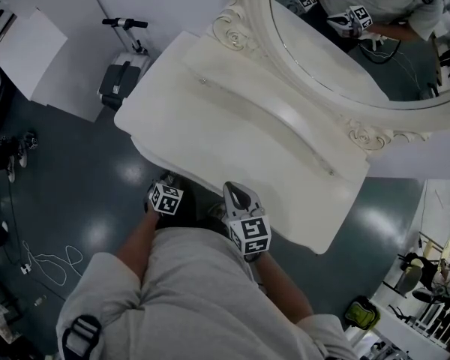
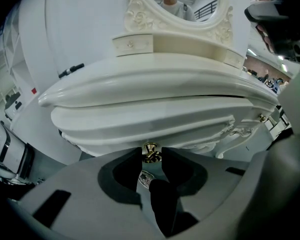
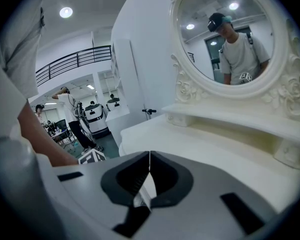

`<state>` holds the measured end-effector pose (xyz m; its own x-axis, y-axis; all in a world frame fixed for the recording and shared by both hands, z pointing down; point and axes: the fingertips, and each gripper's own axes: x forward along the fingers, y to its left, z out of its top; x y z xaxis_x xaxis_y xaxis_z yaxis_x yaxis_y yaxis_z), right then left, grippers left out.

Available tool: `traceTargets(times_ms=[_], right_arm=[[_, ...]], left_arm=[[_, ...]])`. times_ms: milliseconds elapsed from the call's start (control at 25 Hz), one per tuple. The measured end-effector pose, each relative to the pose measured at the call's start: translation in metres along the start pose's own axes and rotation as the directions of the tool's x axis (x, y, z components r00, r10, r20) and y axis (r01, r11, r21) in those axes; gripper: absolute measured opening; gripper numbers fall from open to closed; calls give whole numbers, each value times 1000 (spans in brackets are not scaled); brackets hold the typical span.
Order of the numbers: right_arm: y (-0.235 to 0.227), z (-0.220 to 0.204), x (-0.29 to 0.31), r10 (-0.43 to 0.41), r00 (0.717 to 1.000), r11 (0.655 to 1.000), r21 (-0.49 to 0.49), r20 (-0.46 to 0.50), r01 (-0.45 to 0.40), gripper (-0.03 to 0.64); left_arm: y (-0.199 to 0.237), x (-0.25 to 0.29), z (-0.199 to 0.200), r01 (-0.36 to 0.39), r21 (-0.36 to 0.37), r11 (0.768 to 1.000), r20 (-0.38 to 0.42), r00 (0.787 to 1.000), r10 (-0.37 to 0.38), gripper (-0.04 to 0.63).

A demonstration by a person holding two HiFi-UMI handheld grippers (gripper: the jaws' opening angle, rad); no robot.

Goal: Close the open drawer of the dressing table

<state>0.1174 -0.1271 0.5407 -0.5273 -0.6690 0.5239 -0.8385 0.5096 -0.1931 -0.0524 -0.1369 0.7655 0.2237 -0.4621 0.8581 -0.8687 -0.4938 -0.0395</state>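
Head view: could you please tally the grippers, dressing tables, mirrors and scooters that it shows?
grippers: 2 (left gripper, right gripper)
dressing table: 1
mirror: 1
scooter: 1
total: 5

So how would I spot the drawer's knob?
Find the big white dressing table with the oval mirror. Low on its curvy front sits the small gold knob, right between the jaw tips of the left gripper. A second knob sits far off right.
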Motion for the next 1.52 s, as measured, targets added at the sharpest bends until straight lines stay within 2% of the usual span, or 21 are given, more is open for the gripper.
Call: traceTargets(times_ms=[720,1360,1520], right_arm=[[-15,8,2,-15,1000,1000,2,1,15,15],[-41,5,-10,-79,997,996,43,9,79,16],[-46,3,-14,-100,995,994,52,10,99,17]], left_arm=[[2,9,15,-9,-2,1000,6,1000,9,128],[2,17,30,-12,2,1000,-3,1000,12,127],[3,19,30,-5,-19,1000,-9,1000,5,129]])
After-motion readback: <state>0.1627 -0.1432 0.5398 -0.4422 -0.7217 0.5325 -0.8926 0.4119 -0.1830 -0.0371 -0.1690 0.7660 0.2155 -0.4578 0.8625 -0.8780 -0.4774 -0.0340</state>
